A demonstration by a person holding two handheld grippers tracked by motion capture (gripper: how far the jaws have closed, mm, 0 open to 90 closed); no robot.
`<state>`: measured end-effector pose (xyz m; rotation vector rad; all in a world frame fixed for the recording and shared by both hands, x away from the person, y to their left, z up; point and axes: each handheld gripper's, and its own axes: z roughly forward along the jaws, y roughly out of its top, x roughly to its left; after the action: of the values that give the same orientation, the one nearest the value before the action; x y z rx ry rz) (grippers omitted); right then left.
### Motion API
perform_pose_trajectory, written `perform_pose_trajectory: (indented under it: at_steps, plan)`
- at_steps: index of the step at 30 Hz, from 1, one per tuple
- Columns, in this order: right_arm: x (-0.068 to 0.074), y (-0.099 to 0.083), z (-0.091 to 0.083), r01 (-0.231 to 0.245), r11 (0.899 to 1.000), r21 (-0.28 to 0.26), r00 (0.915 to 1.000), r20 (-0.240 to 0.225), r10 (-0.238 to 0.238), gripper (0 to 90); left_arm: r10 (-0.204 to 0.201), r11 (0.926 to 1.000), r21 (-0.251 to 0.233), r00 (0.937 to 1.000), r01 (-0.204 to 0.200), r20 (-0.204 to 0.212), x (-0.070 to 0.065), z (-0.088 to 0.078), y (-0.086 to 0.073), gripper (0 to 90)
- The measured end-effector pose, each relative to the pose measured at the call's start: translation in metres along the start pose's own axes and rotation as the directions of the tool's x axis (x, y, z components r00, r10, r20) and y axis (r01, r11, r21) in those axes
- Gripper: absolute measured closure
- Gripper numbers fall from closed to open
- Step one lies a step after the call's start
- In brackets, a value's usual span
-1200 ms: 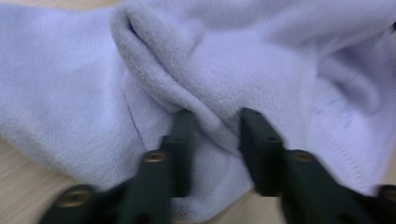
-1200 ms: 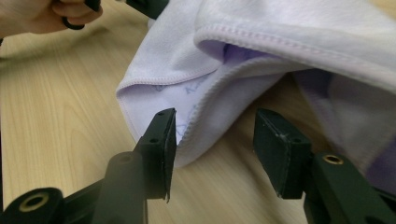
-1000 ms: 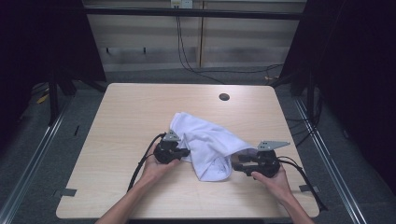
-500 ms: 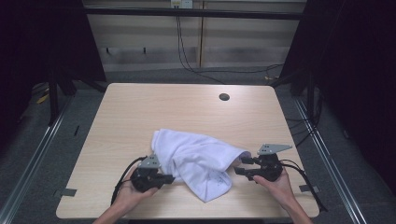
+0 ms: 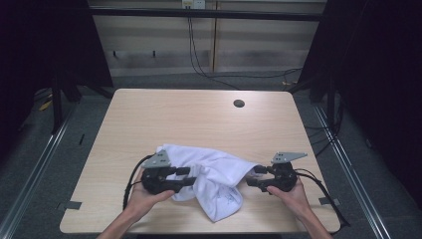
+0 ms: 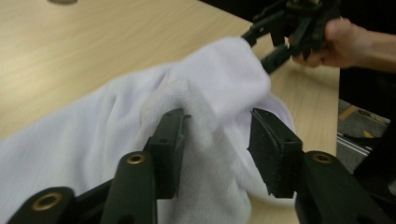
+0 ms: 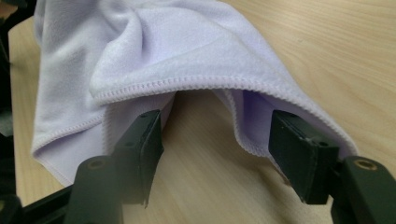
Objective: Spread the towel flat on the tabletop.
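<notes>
A crumpled white cloth (image 5: 214, 174) lies on the near part of the wooden table (image 5: 199, 119), between my two grippers. My left gripper (image 5: 191, 176) sits at the cloth's left side. Its jaws have just been opening, and in the left gripper view a raised fold of cloth (image 6: 215, 93) stands loose between the spread fingers of this gripper (image 6: 218, 116). My right gripper (image 5: 252, 176) is at the cloth's right end. Its jaws have also just been opening, and in the right gripper view the hemmed edge of the cloth (image 7: 187, 42) arches over the wide gap of this gripper (image 7: 215, 121), with bare table between the pads.
A round dark grommet hole (image 5: 239, 103) sits at the table's far right. The table's near edge runs just below both hands. Cables trail from each gripper, and metal floor rails run along both sides of the table.
My left gripper dragged the cloth's left part toward the near left, then opened and let the fold go. The right gripper stayed in place and its jaws spread wider.
</notes>
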<state>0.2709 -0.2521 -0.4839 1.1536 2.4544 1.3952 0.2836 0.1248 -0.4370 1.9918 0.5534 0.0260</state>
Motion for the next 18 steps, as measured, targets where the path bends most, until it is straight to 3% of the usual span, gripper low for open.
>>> perform_pose_trajectory:
  at_steps: [1, 6, 9, 11, 15, 17, 18]
  plan:
    - [0.001, 0.001, 0.001, 0.001, 1.0, 0.002, 1.0, 0.005, -0.001, 35.2, -0.007, 1.0, -0.002, 0.9998, 0.007, 0.018, -0.001, 0.007, 0.005, 52.6]
    - [0.008, 0.005, 0.004, 0.035, 0.999, -0.012, 0.9993, -0.014, -0.035, 36.2, -0.022, 0.9996, -0.02, 0.9996, 0.022, 0.019, -0.007, 0.027, 0.018, 47.8]
    - [0.012, 0.004, 0.006, 0.046, 0.999, -0.005, 0.9982, -0.038, -0.046, 34.8, 0.033, 0.9992, 0.021, 0.9991, -0.033, 0.027, -0.013, 0.035, 0.021, 48.3]
    - [0.015, 0.002, 0.01, 0.047, 0.999, 0.008, 0.9972, -0.058, -0.047, 33.1, 0.036, 0.9986, 0.037, 0.9976, -0.038, 0.058, -0.014, 0.042, 0.021, 47.4]
    - [0.02, 0.002, 0.013, 0.063, 0.998, 0.018, 0.9946, -0.083, -0.062, 30.2, 0.053, 0.9952, 0.078, 0.9968, -0.058, 0.059, -0.014, 0.053, 0.016, 46.9]
    - [0.026, 0.003, 0.015, 0.069, 0.998, 0.013, 0.9917, -0.109, -0.067, 29.8, 0.076, 0.9921, 0.095, 0.995, -0.082, 0.064, -0.014, 0.059, 0.013, 47.8]
    - [0.031, 0.003, 0.019, 0.079, 0.997, 0.021, 0.9891, -0.126, -0.076, 28.0, 0.107, 0.9869, 0.115, 0.9923, -0.114, 0.062, -0.013, 0.067, 0.009, 47.6]
